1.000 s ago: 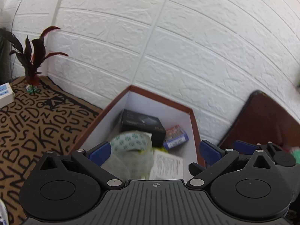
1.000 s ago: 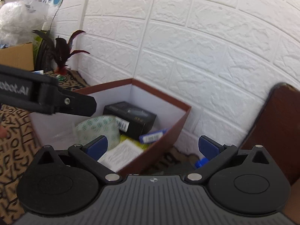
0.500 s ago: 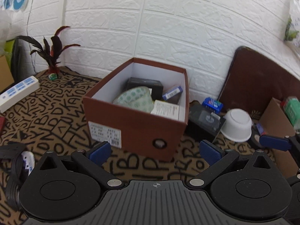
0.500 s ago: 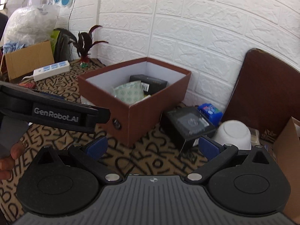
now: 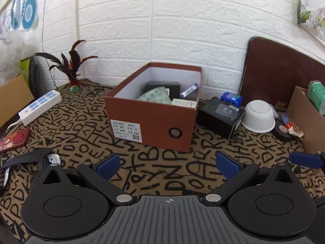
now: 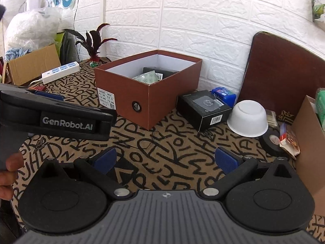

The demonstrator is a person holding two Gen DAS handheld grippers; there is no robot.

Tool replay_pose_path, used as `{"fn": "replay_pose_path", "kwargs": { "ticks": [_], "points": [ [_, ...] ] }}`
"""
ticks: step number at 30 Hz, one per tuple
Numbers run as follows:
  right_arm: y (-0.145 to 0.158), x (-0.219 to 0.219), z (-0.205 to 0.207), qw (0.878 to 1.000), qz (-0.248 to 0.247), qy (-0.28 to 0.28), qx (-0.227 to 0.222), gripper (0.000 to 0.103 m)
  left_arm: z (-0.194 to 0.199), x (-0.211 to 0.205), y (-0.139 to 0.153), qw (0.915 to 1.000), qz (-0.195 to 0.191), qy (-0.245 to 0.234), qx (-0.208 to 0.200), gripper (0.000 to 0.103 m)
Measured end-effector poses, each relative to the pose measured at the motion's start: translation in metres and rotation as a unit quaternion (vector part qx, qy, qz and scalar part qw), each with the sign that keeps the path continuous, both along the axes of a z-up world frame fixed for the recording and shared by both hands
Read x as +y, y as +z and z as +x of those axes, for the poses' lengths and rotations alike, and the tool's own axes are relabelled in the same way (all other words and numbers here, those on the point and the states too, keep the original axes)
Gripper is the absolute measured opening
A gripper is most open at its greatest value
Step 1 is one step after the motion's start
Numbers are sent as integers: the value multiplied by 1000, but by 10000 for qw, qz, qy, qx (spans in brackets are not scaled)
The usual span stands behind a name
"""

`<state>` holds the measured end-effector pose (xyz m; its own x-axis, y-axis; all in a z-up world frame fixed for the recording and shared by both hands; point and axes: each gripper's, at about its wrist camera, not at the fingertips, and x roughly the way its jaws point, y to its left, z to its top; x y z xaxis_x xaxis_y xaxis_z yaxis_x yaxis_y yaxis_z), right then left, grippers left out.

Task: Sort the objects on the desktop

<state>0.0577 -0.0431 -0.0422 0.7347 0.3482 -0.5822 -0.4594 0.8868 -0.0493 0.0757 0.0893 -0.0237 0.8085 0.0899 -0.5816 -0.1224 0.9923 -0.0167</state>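
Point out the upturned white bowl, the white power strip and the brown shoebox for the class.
white bowl [image 6: 246,120]: right wrist view, on its curved side wall.
power strip [image 5: 39,106]: left wrist view, on its socket face.
shoebox [image 6: 172,97]: right wrist view, on its bare brown long wall.

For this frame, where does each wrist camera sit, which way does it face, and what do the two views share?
Left wrist: on the left gripper, low over the lettered cloth, facing the shoe box and brick wall; own open fingers show, plus the right gripper's blue tip at the right edge.
Right wrist: on the right gripper, facing the same way; the left gripper and a hand show at left.
Shared: shoe box, black box, white bowl.
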Motion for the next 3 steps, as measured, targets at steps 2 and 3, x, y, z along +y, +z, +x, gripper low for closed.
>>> {"fn": "replay_pose_path", "kwargs": {
  "ticks": [2, 3],
  "points": [
    [1, -1, -2, 10000, 18, -34, -22, 103, -1, 0, 0, 10000, -26, 19, 22, 103],
    [2, -2, -3, 10000, 30, -48, -27, 103, -1, 0, 1, 10000, -31, 31, 25, 103]
  ]
}}
